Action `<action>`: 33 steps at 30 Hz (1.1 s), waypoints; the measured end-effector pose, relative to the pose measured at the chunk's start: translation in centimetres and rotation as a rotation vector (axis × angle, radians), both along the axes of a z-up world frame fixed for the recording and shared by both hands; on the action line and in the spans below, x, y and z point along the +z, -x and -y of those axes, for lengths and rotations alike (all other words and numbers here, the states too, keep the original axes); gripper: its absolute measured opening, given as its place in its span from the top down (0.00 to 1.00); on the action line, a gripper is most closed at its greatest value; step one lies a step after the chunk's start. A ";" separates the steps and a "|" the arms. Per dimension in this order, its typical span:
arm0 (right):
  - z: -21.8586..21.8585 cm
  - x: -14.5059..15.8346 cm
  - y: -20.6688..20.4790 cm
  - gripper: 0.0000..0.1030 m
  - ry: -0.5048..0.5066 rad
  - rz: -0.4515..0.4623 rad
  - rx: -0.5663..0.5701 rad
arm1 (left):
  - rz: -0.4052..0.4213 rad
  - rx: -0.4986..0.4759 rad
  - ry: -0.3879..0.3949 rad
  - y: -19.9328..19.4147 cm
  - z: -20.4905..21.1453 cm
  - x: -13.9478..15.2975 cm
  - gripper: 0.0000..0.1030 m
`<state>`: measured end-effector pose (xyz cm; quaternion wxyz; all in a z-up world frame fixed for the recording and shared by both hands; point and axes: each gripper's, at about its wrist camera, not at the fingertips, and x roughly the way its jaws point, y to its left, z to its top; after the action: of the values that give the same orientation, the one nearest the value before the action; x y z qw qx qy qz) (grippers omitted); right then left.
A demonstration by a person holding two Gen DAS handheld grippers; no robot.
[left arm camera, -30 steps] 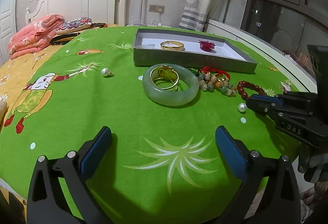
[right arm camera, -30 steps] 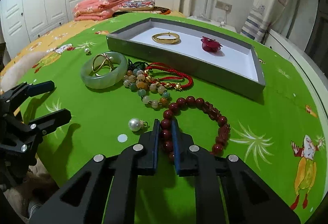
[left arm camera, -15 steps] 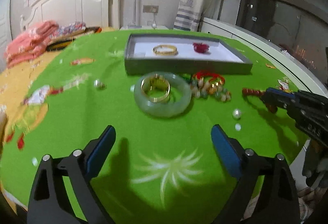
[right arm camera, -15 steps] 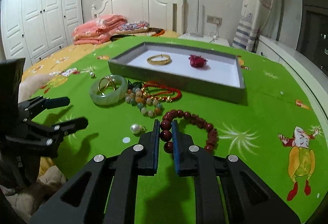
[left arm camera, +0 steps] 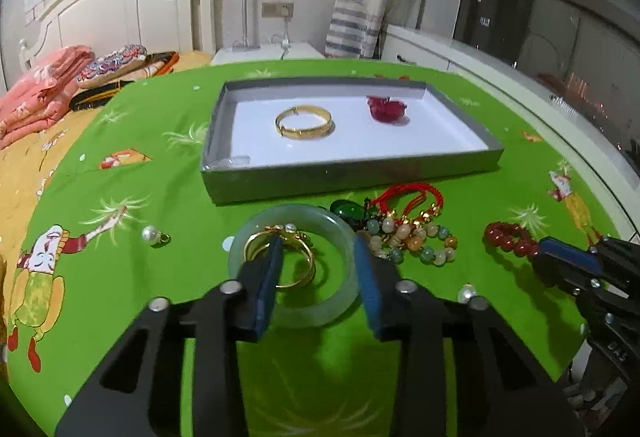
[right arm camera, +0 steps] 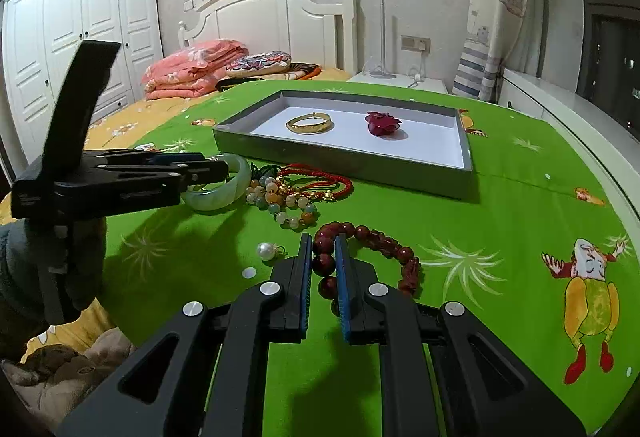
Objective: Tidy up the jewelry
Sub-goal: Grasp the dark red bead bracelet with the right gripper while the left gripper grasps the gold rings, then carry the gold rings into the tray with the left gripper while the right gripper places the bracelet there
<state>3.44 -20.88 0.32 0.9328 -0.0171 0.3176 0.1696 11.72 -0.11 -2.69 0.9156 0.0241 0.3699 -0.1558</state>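
Note:
A pale jade bangle [left arm camera: 320, 311] lies on the green cloth with a gold ring [left arm camera: 298, 237] inside it. My left gripper [left arm camera: 318, 257] hovers over it. Its jaws are closing, with the ring and the bangle's right side between them; the pads do not visibly press. In the right wrist view its fingertips [right arm camera: 218, 167] sit just above the bangle [right arm camera: 224, 193]. My right gripper [right arm camera: 323, 257] is shut on a dark red bead bracelet [right arm camera: 360, 233], also seen in the left view [left arm camera: 504, 235]. The grey tray [left arm camera: 352, 177] holds a gold bangle [left arm camera: 304, 121] and a red flower piece [left arm camera: 386, 109].
A mixed-bead bracelet [left arm camera: 412, 241], a red cord bracelet [left arm camera: 408, 197] and a green pendant [left arm camera: 346, 211] lie bunched right of the jade bangle. Loose pearls [left arm camera: 152, 235] [left arm camera: 466, 292] rest on the cloth. Folded bedding [right arm camera: 196, 73] lies behind, and the table's curved edge [left arm camera: 580, 141] runs along the right.
My left gripper has moved forward over the jade bangle and its jaws have narrowed from wide open. The right gripper has tilted up a little, still gripping the red beads.

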 end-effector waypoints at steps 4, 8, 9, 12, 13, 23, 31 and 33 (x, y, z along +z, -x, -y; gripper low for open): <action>0.0 -0.2 0.0 0.88 -0.005 -0.004 0.004 | -0.064 -0.004 -0.006 -1.0 0.0 -0.9 0.92; 0.0 -0.2 0.0 0.88 -0.005 -0.003 0.005 | -0.072 -0.007 0.007 -1.2 -0.2 -1.1 0.94; 0.0 -0.2 0.0 0.88 -0.004 -0.003 0.005 | -0.067 -0.005 0.012 -1.1 -0.3 -1.1 0.94; -0.1 -0.2 0.1 0.88 -0.001 0.005 0.002 | -0.014 -0.002 0.016 -0.2 -0.4 -0.5 0.95; -0.1 -0.1 0.2 0.88 -0.002 0.009 0.001 | 0.004 -0.002 0.013 0.1 -0.4 -0.3 0.95; 1.0 1.6 0.7 0.88 -0.030 0.081 -0.052 | 0.146 -0.029 0.014 3.1 0.4 2.9 0.95; 1.2 3.0 0.8 0.88 -0.025 0.124 -0.064 | 0.151 -0.040 0.025 3.4 1.0 3.0 0.95; 0.9 3.4 0.7 0.88 -0.018 0.135 -0.065 | 0.152 -0.044 0.027 3.4 1.2 3.1 0.95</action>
<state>2.73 -21.79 3.68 0.9571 -0.0100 0.2530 0.1407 8.33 -1.34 0.40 0.9375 0.0317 0.2968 -0.1787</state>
